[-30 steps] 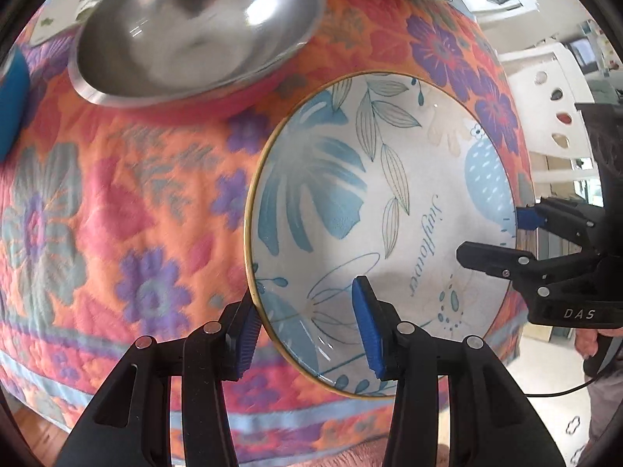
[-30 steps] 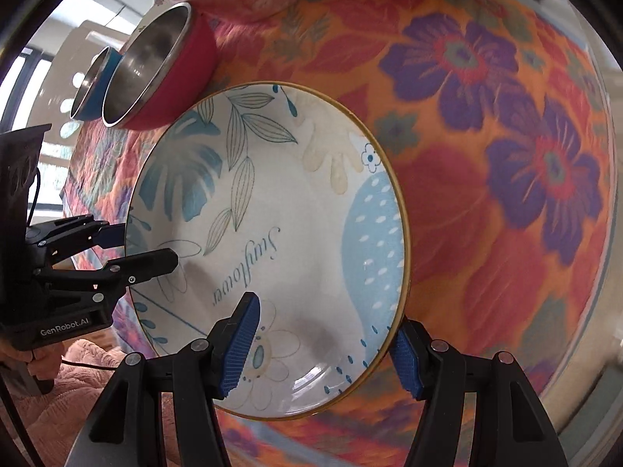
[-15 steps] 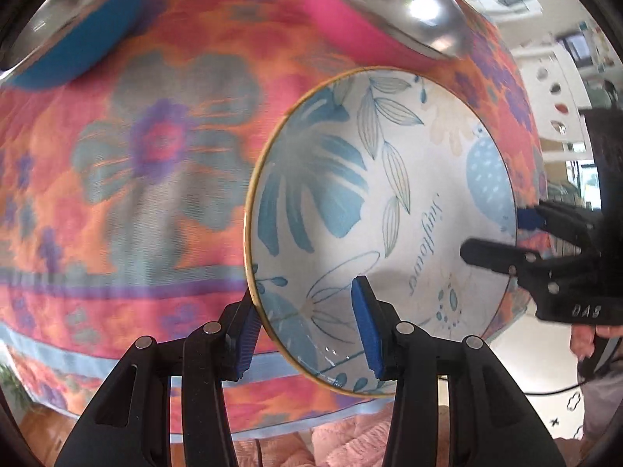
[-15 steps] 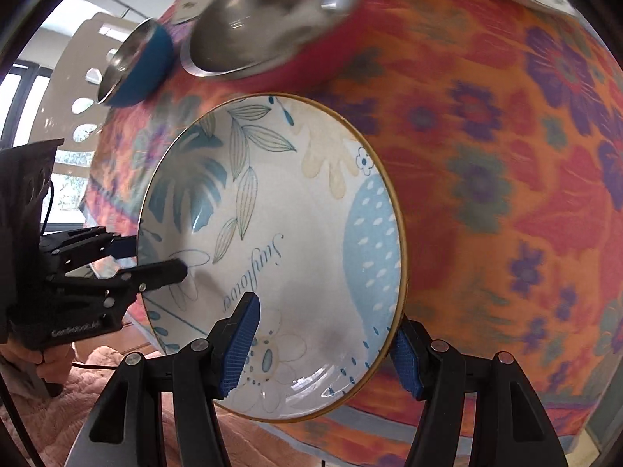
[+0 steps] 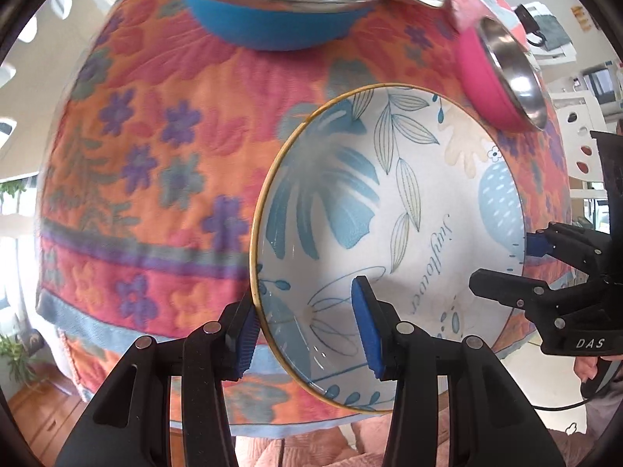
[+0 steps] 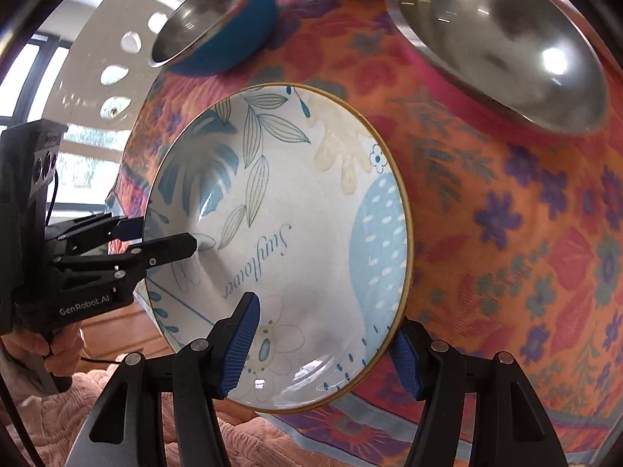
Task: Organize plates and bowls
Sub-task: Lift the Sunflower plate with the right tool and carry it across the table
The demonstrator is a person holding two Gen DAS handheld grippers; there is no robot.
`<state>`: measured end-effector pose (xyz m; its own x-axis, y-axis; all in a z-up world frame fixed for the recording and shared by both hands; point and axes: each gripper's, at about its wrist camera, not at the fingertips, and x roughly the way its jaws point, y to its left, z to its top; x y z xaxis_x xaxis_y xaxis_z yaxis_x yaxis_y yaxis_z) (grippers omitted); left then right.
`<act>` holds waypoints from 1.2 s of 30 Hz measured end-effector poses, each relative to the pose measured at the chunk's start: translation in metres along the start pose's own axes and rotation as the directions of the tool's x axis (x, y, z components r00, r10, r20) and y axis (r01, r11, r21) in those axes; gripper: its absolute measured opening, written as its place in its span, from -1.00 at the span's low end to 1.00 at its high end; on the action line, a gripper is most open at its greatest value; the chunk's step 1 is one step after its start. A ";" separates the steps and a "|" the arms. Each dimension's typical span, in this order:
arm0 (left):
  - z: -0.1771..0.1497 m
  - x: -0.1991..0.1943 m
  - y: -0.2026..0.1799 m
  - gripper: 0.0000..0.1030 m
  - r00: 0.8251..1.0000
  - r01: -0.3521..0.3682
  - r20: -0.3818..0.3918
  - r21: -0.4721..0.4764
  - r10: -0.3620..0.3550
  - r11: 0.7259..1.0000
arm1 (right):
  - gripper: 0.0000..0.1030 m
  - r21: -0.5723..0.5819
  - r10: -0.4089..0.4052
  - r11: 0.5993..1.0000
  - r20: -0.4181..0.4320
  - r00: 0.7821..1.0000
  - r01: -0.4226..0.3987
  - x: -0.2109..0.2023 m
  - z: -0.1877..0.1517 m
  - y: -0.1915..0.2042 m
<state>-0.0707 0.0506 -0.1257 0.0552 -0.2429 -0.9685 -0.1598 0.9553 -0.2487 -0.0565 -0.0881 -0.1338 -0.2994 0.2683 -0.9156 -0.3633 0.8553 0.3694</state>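
1. The left tongs [image 5: 303, 323] are clamped on the near left rim of a leaf-patterned plate [image 5: 389, 210], one blue pad under the rim and one on the plate's face.
2. The right tongs [image 6: 323, 340] clasp the same plate [image 6: 280, 233] at its near right rim, one pad on the face and one behind the edge.
3. The plate is held between both tongs above a surface covered in an orange floral cloth [image 5: 155, 148].
4. Beyond the plate, to its far left, a blue bowl [image 5: 272, 31] with a steel lining sits on the cloth.
5. Beyond the plate, to its far right, sits a pink bowl [image 5: 490, 81], also steel inside.
6. A white chair [image 6: 113, 74] with oval cut-outs stands past the cloth's edge, left of the plate.
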 end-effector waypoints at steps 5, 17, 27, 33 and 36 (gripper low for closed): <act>-0.001 0.001 -0.003 -0.21 1.000 -0.011 0.011 0.014 0.011 1.000 | 0.21 -0.002 -0.078 0.997 -0.005 0.997 0.078 0.019 0.006 0.015; 0.024 0.006 -0.004 -0.11 0.999 -0.046 -0.018 0.015 0.046 0.999 | 0.22 0.066 -0.081 0.995 -0.008 0.997 0.082 0.023 0.027 0.009; 0.057 0.006 0.000 -0.04 0.998 -0.068 -0.021 -0.094 0.066 0.993 | 0.42 0.051 0.026 0.998 -0.009 1.000 -0.025 0.024 0.040 -0.004; 0.064 0.012 -0.007 0.12 0.995 -0.096 -0.010 -0.141 0.095 0.985 | 1.00 0.075 0.160 0.985 -0.019 0.987 -0.158 0.025 0.045 -0.013; 0.057 0.016 -0.015 0.21 0.994 -0.106 0.009 -0.164 0.109 0.981 | 1.00 0.052 0.126 0.991 -0.026 0.992 -0.125 0.030 0.048 -0.002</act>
<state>-0.0116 0.0417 -0.1365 0.0459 -0.1361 -0.9896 -0.3242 0.9350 -0.1436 -0.0221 -0.0606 -0.1700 -0.3653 0.3626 -0.8574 -0.2767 0.8371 0.4719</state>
